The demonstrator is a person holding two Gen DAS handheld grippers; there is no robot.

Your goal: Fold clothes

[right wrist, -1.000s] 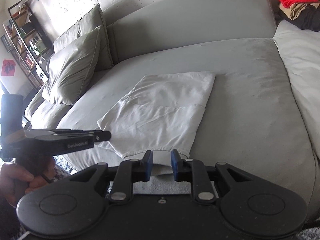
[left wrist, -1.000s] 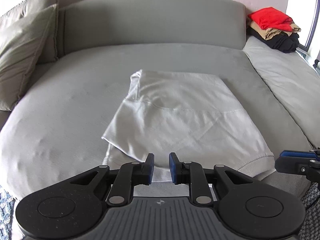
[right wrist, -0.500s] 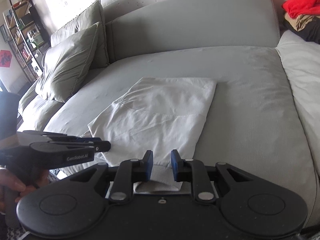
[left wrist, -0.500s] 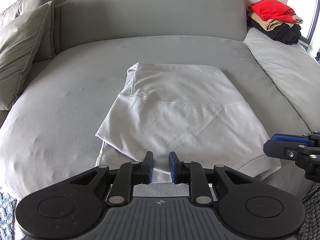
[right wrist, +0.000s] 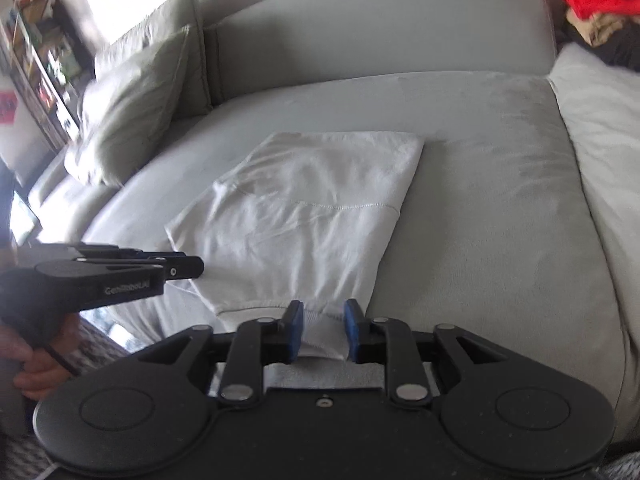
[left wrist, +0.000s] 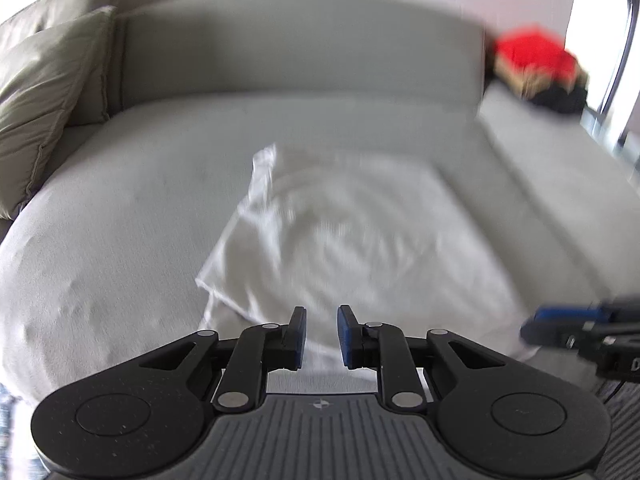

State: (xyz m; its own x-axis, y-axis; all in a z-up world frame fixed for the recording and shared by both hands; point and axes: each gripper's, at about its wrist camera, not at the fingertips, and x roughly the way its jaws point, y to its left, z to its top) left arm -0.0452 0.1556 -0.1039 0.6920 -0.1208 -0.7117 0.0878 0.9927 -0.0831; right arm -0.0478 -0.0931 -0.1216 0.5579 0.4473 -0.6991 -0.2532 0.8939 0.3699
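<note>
Both grippers pointed steeply down at the sofa's [right wrist: 480,208] near edge. The right gripper's [right wrist: 323,332] jaws were opening, the white garment's [right wrist: 304,216] ribbed hem between them. The left gripper [left wrist: 322,338] stood narrowly parted over the garment's near edge, gripping nothing. Folded clothes [left wrist: 536,68] lay stacked far right.

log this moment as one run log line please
phase: fold | white garment on sofa | right gripper opening, hem between jaws | left gripper open, grips nothing
</note>
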